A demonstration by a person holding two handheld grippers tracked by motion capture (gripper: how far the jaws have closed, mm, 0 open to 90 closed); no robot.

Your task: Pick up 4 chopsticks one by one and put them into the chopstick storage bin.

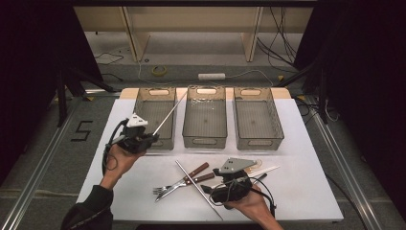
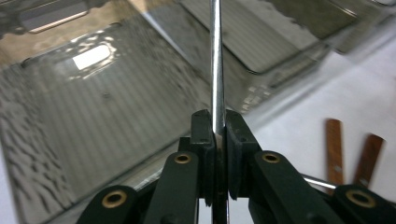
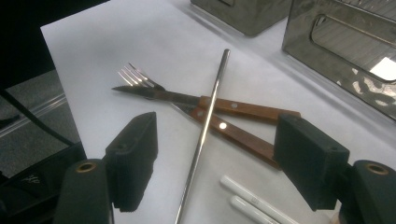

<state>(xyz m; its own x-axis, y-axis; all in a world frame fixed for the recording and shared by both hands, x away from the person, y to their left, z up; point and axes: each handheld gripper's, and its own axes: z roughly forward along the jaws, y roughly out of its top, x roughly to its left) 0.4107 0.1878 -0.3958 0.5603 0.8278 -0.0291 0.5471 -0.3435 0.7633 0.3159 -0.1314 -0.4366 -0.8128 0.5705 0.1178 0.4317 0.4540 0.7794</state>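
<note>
My left gripper hangs over the front edge of the left clear bin, shut on a thin metal straw that slants up and to the right above that bin. In the left gripper view the straw runs straight up from between the closed jaws. My right gripper is low near the table's front edge, and its jaws stand wide open. A second metal straw lies on the white table between and beyond them, untouched.
A wood-handled knife and fork lie crossed under the second straw. Two white chopsticks lie close to the right gripper. The middle bin and right bin stand in a row behind.
</note>
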